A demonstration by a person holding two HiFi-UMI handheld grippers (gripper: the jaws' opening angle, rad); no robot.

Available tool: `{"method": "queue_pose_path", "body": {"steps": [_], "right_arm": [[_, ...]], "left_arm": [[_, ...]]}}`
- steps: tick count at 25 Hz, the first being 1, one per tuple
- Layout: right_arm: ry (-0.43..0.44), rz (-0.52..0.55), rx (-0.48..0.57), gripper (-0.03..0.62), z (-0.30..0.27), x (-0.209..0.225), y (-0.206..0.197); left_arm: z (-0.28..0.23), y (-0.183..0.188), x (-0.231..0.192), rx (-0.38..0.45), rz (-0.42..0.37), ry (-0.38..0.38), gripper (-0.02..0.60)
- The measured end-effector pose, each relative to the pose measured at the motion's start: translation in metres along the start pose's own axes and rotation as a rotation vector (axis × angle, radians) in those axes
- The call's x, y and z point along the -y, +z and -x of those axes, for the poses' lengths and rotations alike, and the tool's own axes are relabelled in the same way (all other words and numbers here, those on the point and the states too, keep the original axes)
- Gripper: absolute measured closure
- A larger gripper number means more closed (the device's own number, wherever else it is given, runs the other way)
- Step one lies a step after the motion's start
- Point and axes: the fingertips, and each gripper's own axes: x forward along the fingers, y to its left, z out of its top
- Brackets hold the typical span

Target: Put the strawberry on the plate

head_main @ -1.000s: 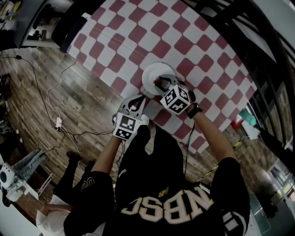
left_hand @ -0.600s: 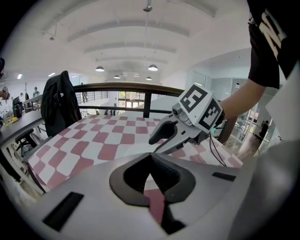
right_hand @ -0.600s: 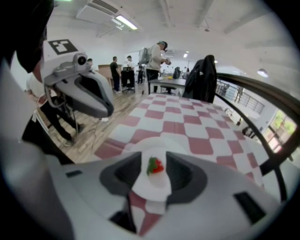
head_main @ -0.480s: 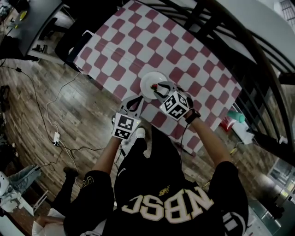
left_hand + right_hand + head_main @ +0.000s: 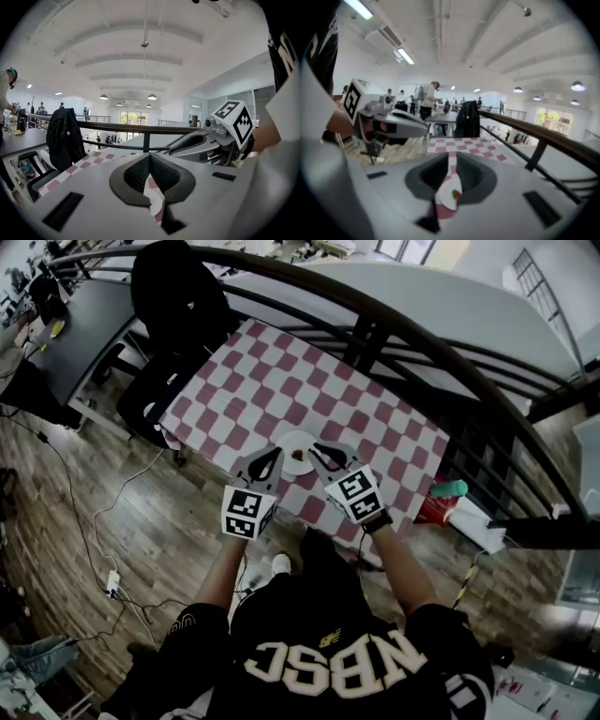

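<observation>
Room: open hall with a dark railing (image 5: 412,324) behind a surface (image 5: 375,427) covered in red-and-white checks; wood floor on the near side.
Strawberry: lies on the plate (image 5: 286,442), toward the side nearer the right tool. The task looks done.
Direction from tools: both tools are held up off the surface, and the strawberry (image 5: 299,455) sits ahead of and below them. In the head view it falls between their tips.
Nearer tool: right tool (image 5: 323,457). Its own view looks down its jaws straight at the fruit.
Long axis: fruit is too small to tell how it lies.
Right tool state: jaws closing, a slim gap left, nothing between them; plate and fruit only show through the gap from far below.
Left tool state: left tool (image 5: 265,463) has its jaws together at the tips and holds nothing.
Count: one strawberry, one plate, two tools, one surface.
</observation>
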Motion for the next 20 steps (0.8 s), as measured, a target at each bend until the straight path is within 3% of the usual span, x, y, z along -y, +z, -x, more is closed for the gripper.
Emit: {"method": "queue_pose_path", "body": {"steps": [3, 11, 16, 20], "right_arm": [[-0.101, -0.092, 0.082, 0.56, 0.024, 0.005, 0.021], [-0.316, -0.176, 0.312, 0.577, 0.078, 0.001, 0.067], [-0.356, -0.22, 0.351, 0.577, 0.091, -0.01, 0.078], [-0.349, -0.216, 0.354, 0.577, 0.091, -0.026, 0.081]], "left_arm": [[0.008, 0.029, 0.005, 0.06, 0.007, -0.005, 0.569], [0.041, 0.072, 0.007, 0.201, 0.064, 0.039, 0.569], [0.058, 0.082, 0.011, 0.229, 0.036, 0.05, 0.569], [0.07, 0.083, 0.015, 0.249, 0.087, 0.038, 0.569]]}}
